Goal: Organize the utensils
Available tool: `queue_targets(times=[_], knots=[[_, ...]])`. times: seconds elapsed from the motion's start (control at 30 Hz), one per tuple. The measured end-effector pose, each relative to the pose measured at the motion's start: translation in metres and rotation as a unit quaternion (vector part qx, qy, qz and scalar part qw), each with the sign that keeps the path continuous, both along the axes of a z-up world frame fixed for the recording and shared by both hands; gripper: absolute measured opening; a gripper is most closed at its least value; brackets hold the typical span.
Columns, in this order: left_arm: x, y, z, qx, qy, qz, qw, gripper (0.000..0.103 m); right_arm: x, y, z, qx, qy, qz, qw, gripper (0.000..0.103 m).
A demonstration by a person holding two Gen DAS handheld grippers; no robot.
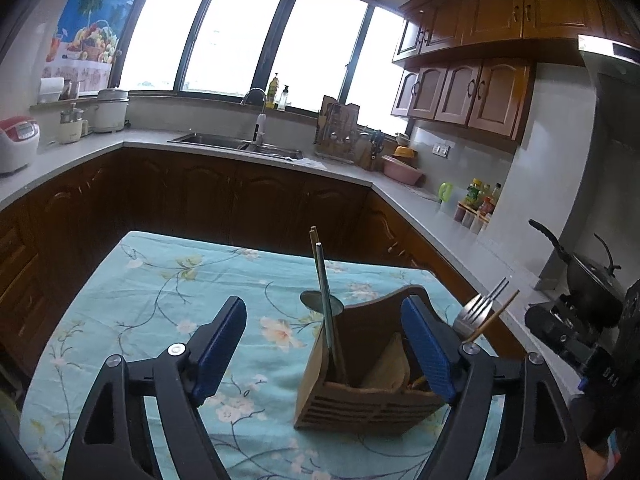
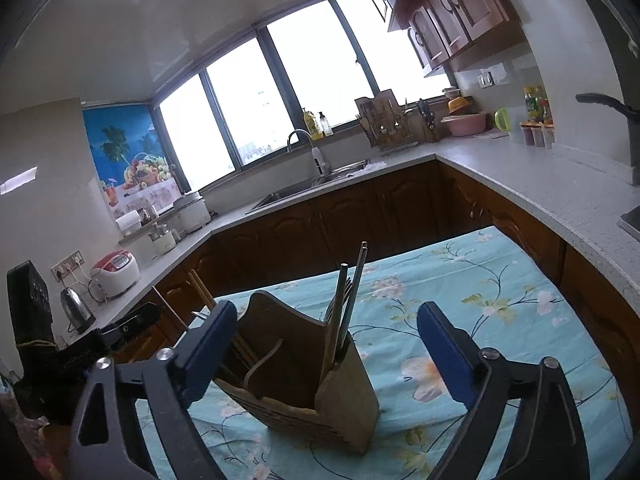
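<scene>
A wooden utensil holder (image 1: 360, 404) stands on the table's teal floral cloth (image 1: 160, 300). Metal chopsticks (image 1: 325, 296) and a spoon (image 1: 314, 301) rise from its left compartment. A fork (image 1: 474, 310) and a wooden chopstick (image 1: 496, 314) stick up at its right side. My left gripper (image 1: 324, 346) is open, and its right pad (image 1: 428, 352) sits in front of the holder's right end. In the right wrist view the holder (image 2: 352, 396) sits between the wide-open fingers of my right gripper (image 2: 328, 350), nearer the left pad (image 2: 212, 350). Neither gripper holds anything.
Dark wooden cabinets under a grey counter (image 1: 400, 192) wrap around behind the table. A sink (image 1: 240, 146), a rice cooker (image 1: 16, 144) and a kettle (image 2: 76, 310) stand on the counter. A black wok (image 1: 592, 280) sits on the stove at the right.
</scene>
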State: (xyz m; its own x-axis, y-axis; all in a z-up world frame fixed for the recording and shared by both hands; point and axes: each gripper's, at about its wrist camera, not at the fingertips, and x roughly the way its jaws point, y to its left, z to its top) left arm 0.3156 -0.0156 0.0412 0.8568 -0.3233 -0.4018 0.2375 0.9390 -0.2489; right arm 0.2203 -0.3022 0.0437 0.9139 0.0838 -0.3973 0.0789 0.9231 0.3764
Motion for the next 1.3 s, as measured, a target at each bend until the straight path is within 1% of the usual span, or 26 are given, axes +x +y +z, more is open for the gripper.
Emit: queue_targets(times=[0.13, 0.4, 0.6, 0.87, 1.0, 1.2, 1.3], knots=[[-0.011, 0.005, 0.001, -0.002, 0.004, 0.002, 1.0, 0.085, -0.01, 0.002, 0.003, 0.002, -0.004, -0.002, 1.0, 0.099], [-0.038, 0.016, 0.005, -0.005, 0.009, 0.001, 0.9999, 0.088, -0.029, 0.004, 0.006, 0.012, -0.004, 0.002, 1.0, 0.099], [-0.065, 0.03, 0.009, -0.022, 0.014, 0.004, 0.9996, 0.09, -0.05, 0.011, 0.013, 0.015, -0.011, 0.006, 1.0, 0.099], [-0.115, 0.045, 0.006, -0.029, 0.014, 0.003, 0.9995, 0.096, -0.073, 0.023, 0.018, 0.018, -0.014, 0.019, 1.0, 0.099], [-0.143, 0.057, 0.001, -0.044, 0.021, 0.006, 0.9988, 0.1, -0.088, 0.03, 0.014, 0.023, -0.009, 0.026, 0.999, 0.099], [-0.175, 0.067, -0.007, -0.031, 0.048, 0.025, 0.998, 0.1, -0.114, 0.046, 0.003, 0.018, 0.002, 0.043, 0.999, 0.1], [-0.19, 0.068, -0.006, -0.027, 0.053, 0.035, 0.9976, 0.1, -0.132, 0.054, -0.005, 0.018, 0.01, 0.043, 0.999, 0.1]])
